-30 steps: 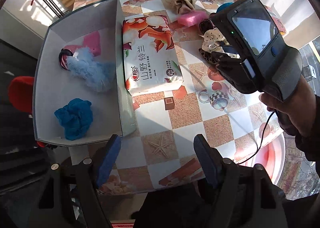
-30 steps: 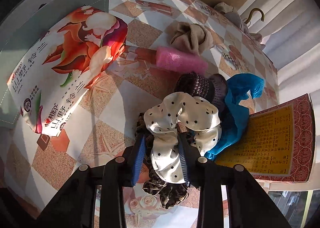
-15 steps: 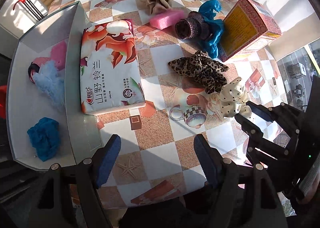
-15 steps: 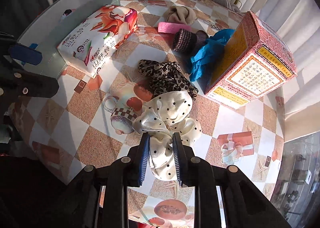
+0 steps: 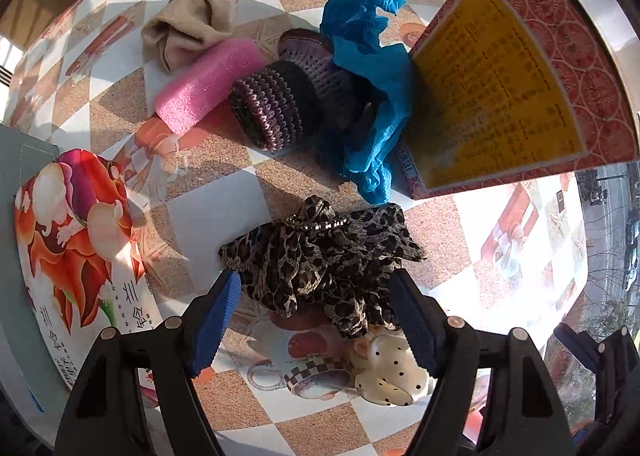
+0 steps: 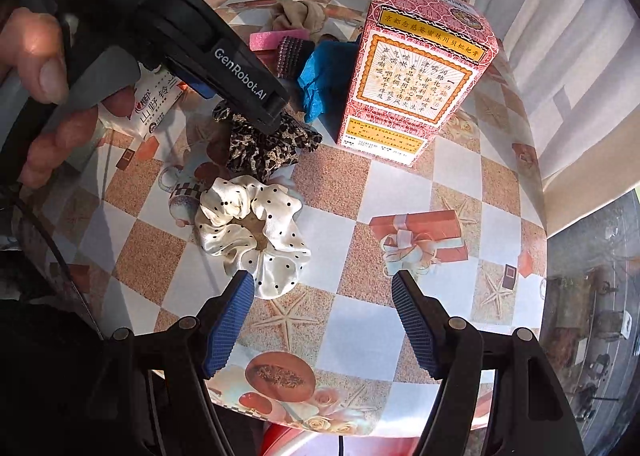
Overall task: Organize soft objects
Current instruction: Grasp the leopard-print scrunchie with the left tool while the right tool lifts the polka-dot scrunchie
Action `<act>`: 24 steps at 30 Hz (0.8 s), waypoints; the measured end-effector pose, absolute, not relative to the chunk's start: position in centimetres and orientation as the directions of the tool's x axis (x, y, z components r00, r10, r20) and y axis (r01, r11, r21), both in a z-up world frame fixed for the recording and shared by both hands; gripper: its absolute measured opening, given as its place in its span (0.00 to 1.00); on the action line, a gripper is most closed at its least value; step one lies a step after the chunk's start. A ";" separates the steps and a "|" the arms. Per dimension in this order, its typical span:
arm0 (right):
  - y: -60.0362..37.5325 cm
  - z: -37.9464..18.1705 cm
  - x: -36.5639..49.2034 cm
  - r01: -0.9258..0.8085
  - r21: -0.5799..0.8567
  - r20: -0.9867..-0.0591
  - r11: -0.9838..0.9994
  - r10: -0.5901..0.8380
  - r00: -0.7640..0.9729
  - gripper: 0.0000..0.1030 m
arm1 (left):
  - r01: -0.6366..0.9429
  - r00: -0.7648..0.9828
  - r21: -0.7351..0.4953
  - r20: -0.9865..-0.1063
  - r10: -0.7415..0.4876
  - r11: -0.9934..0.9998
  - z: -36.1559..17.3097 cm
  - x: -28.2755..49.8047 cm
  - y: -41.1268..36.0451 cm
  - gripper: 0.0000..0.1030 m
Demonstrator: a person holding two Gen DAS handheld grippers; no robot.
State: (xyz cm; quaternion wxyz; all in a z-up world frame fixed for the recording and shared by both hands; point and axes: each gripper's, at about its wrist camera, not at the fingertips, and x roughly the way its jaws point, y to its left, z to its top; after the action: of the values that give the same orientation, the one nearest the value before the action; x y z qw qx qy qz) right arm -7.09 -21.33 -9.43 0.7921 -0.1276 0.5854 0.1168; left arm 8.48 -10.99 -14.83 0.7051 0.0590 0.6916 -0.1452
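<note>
A leopard-print scrunchie point(image 5: 320, 256) lies on the checked tablecloth. My left gripper point(image 5: 316, 296) hangs close above it, open, one finger on each side of it. Just in front of it lies a white polka-dot scrunchie point(image 6: 252, 232), flat on the cloth. My right gripper point(image 6: 324, 292) stands over the table's near edge. Its jaws are opening with nothing between them, and the white scrunchie lies just beyond its left fingertip. In the right wrist view a hand point(image 6: 40, 68) holds the left gripper point(image 6: 240, 104) over the leopard scrunchie point(image 6: 260, 144).
Beyond the scrunchies lie a pink foam roll point(image 5: 208, 84), a knitted purple piece point(image 5: 276, 108), a blue cloth point(image 5: 372, 88) and a beige cloth point(image 5: 192, 24). A tall red and yellow box point(image 6: 416, 64) stands at the right. A tissue pack point(image 5: 72, 248) lies at the left.
My right gripper lifted the white scrunchie off the leopard one, carried it toward the table's near edge and let it go. My left gripper moved from the grey bin to over the leopard scrunchie.
</note>
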 end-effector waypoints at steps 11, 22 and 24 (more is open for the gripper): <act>-19.8 -8.9 -6.3 -0.383 0.011 -0.949 0.924 0.130 0.287 0.71 | 0.257 -0.010 -0.210 -0.977 -0.215 0.943 -14.7 6.9 -8.9 0.19; -14.6 -14.2 -4.1 -0.611 0.054 -0.963 0.789 0.202 0.177 0.71 | 0.243 -0.021 -0.143 -0.990 -0.142 0.959 -15.3 4.1 -6.6 0.28; -13.9 -15.0 -4.8 -0.644 0.042 -0.968 0.763 0.191 0.163 0.71 | 0.250 -0.021 -0.126 -0.992 -0.125 0.960 -15.9 4.2 -6.6 0.46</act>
State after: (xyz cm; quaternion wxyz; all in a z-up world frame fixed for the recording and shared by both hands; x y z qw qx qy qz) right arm -4.78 -13.87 -15.04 0.7374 -0.1948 0.5814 0.2834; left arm 4.19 -6.57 -15.94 0.6981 0.0446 0.7019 -0.1344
